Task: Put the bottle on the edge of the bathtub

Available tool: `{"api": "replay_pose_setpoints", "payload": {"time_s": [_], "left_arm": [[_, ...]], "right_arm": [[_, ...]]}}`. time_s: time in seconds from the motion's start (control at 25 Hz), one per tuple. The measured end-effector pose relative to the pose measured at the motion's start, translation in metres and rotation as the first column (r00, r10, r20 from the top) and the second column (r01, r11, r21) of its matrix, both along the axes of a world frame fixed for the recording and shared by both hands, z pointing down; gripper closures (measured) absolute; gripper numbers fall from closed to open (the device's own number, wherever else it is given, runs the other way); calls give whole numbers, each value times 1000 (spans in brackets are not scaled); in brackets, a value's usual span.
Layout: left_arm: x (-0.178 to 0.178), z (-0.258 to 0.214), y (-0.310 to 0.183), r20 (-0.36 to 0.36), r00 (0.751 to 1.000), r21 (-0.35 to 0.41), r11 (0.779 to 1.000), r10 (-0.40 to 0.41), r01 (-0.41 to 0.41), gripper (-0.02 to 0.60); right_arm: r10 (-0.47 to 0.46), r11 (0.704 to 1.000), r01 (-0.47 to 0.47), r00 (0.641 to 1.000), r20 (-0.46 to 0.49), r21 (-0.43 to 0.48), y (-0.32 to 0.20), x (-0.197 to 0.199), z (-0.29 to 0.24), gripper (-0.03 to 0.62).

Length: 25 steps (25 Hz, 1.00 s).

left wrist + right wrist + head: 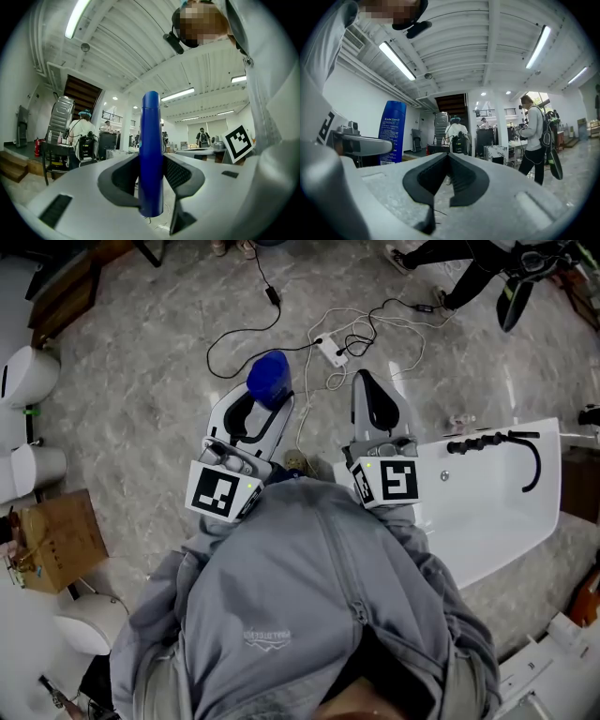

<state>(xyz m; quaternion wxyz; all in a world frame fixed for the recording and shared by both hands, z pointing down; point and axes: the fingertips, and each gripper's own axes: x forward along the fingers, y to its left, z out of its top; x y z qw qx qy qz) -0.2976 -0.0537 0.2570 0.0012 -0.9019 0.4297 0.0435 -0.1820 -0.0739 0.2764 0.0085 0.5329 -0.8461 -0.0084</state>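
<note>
The left gripper [258, 413] clamped the tall blue plastic bottle [151, 150]; the right gripper [446, 176] had its fingers together (empty). It looked like the carrying step: next, reach the white bathtub [455, 554] edge.

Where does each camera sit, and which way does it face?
Head view: on the person's head, facing steeply down at the floor; shows the jacket, left gripper holding the bottle, right gripper, bathtub.
Left gripper view: on the left gripper, facing level along jaws shut on the bottle; jacket at right.
Right gripper view: on the right gripper, facing level along shut, empty jaws; jacket at upper left.
Shared: all three show the bottle; both gripper views show the staircase.
</note>
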Motion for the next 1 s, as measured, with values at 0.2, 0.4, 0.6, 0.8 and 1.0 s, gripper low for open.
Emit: {"api": "replay_pose_setpoints", "payload": {"time_s": [0.2,0.4,0.6,0.8,1.0], "left_arm": [[13,2,-20,14,999,-20,999,45,-45,428],[41,6,-47,29,993,-30,993,118,-117,428],[85,6,-78,40,967,-36,967,253,-252,428],[134,11,-113,45,914,-45,915,403,-401,428],[191,11,-144,58,802,-27,804,594,-594,428]], "right_arm": [[53,999,-53,999,8,-6,-15,19,1,591],[144,990,-144,989,15,-12,-26,52,5,591],[288,957,-287,957,26,-33,-40,101,12,592],[422,906,-420,906,20,-56,-54,142,19,592],[601,798,-598,799,24,-73,-62,189,23,591]]}}
